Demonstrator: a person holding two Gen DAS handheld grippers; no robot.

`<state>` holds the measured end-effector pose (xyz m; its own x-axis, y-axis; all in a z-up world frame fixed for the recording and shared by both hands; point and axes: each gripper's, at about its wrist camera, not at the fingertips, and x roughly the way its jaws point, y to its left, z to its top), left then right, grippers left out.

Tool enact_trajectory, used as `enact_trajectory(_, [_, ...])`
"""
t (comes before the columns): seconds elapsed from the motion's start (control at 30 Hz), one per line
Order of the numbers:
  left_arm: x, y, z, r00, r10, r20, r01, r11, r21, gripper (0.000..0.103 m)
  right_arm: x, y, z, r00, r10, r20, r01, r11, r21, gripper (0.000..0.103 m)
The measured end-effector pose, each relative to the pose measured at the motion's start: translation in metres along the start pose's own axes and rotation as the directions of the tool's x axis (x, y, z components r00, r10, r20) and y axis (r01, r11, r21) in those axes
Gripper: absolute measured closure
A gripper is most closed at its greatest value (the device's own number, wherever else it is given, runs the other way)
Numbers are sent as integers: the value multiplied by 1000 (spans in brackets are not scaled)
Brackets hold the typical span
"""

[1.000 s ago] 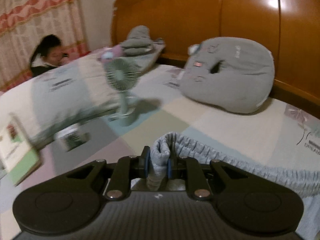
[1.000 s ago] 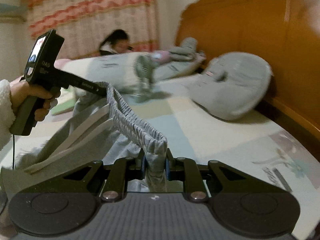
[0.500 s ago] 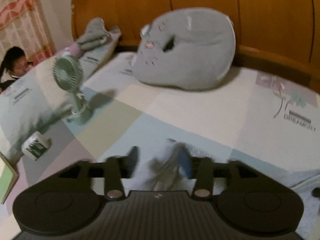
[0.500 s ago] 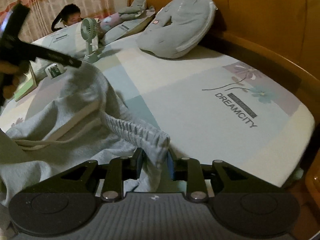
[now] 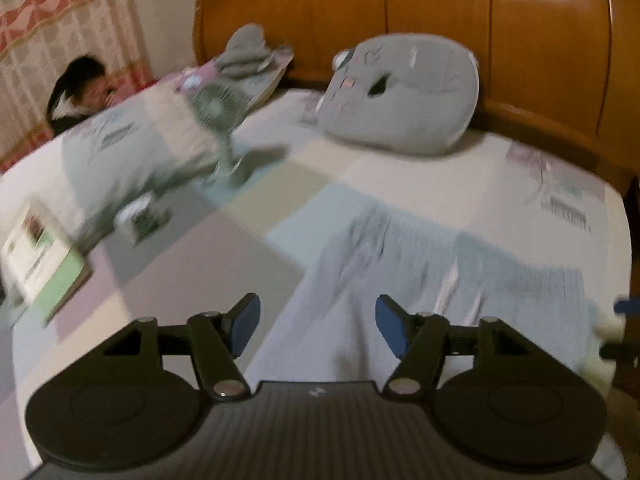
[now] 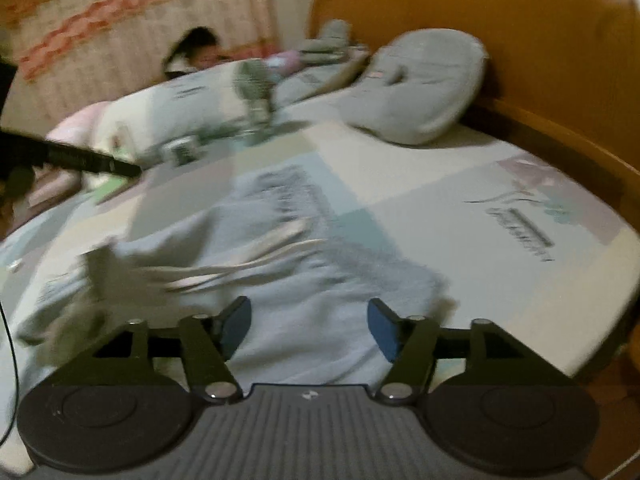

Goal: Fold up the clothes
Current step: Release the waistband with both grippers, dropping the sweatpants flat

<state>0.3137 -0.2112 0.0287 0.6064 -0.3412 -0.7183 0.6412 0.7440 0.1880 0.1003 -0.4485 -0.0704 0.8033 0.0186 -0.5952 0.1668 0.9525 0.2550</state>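
Light grey sweatpants (image 5: 420, 280) with pale side stripes lie spread on the patchwork bedsheet, their ribbed waistband toward the headboard. In the left wrist view my left gripper (image 5: 316, 328) hovers over the cloth, jaws opening, nothing pressed between the blue pads. The right wrist view shows the same sweatpants (image 6: 304, 280) below my right gripper (image 6: 308, 326), whose jaws are also opening and hold nothing. The left gripper's dark body (image 6: 72, 156) reaches in from that view's left edge. Both pictures are motion-blurred.
A grey cushion (image 5: 404, 92) leans on the wooden headboard (image 5: 500, 40). A small desk fan (image 5: 218, 120), a small box (image 5: 140, 220) and a book (image 5: 40, 256) lie to the left, beside a rolled quilt (image 5: 132, 148). A person (image 5: 84, 92) sits beyond the bed.
Both grippers were shut on the sweatpants' waistband a second ago. They have let go and opened, and the waistband now lies flat on the bed. Both hands pulled back from the cloth.
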Motion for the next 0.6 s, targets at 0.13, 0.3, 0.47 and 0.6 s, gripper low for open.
enact_trajectory(0.13, [-44,15,-65,998,49,-50,-51,998,-38,32,-2,33,-13,995,98,-7,-98,995,-16,25])
enact_trajectory(0.3, [-95,32,-142,990,126,-70,-132,987,-92,26,2,72,-29,978,207,-36,-208,978,-4,13])
enact_trajectory(0.47, [-112,44,-207,983,120,-140,-146,968,-202,26,3,107,-37,954,287,-84,-286,958,25,8])
enact_trajectory(0.6, [-112,48,-239,985,101,-137,-137,950,-282,27,-2,133,-41,940,319,-116,-319,947,21,7])
